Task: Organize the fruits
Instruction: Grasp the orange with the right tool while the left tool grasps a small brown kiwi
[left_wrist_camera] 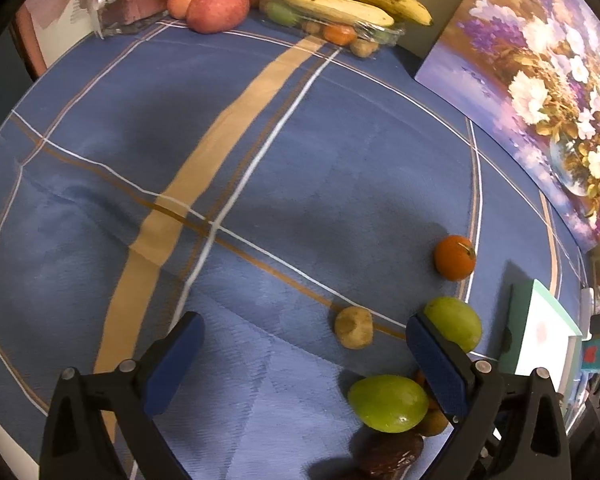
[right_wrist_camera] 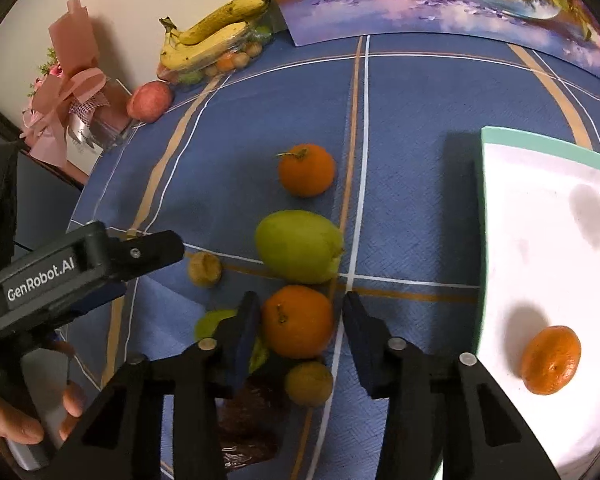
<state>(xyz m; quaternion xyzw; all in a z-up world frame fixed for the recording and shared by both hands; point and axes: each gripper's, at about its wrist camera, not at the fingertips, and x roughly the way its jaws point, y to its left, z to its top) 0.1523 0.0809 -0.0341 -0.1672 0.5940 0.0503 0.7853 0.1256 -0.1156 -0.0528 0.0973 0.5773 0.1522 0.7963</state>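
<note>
Orange (right_wrist_camera: 297,321), round, glossy, dimpled at its stem, sits between open right tool (right_wrist_camera: 300,320) fingers.

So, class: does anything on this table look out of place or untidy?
Yes. Only one orange sits on the white tray; another orange, a green fruit and small brown fruits lie loose on the blue cloth.
</note>
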